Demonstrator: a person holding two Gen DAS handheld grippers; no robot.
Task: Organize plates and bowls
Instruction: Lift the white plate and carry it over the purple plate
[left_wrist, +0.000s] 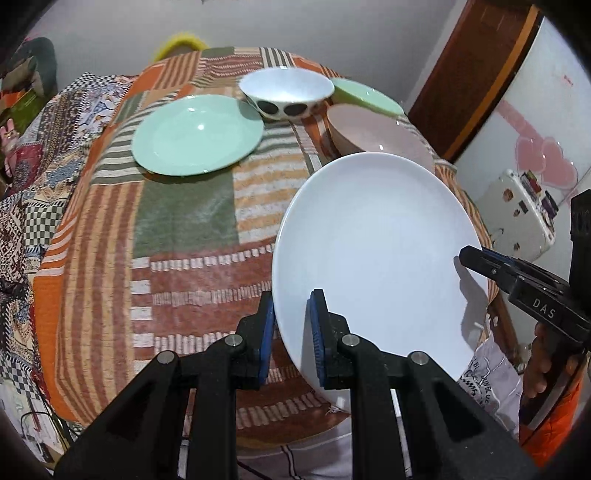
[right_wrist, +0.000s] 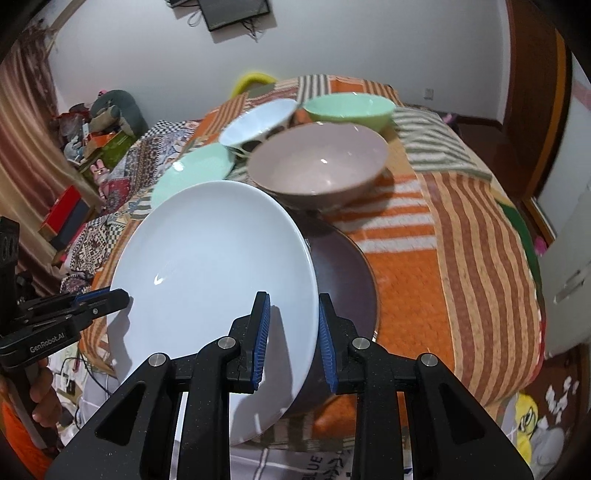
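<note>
White plate held off the surface by both claws: left claw pinched nearly closed on its near-left rim, right claw pinched on the opposite rim, blue pads either side of the edge. The plate is tilted and hangs over a dark brown plate lying on the near right of the patchwork-covered surface.

Progress, judged: early. No stack is finished. If the white plate goes onto the brown one, that makes 1 pair. Left loose: mint-green plate further back on the left; 3 bowls at the far side, namely a white bowl with black spots, a pink bowl and a mint-green bowl.

Obstacles: the pink bowl sits just behind the brown plate, near the white plate's far rim; its rim could get clipped on lowering. Spotted bowl sits just beside the mint plate. Clutter to the left, a cabinet to the right, both well apart.
</note>
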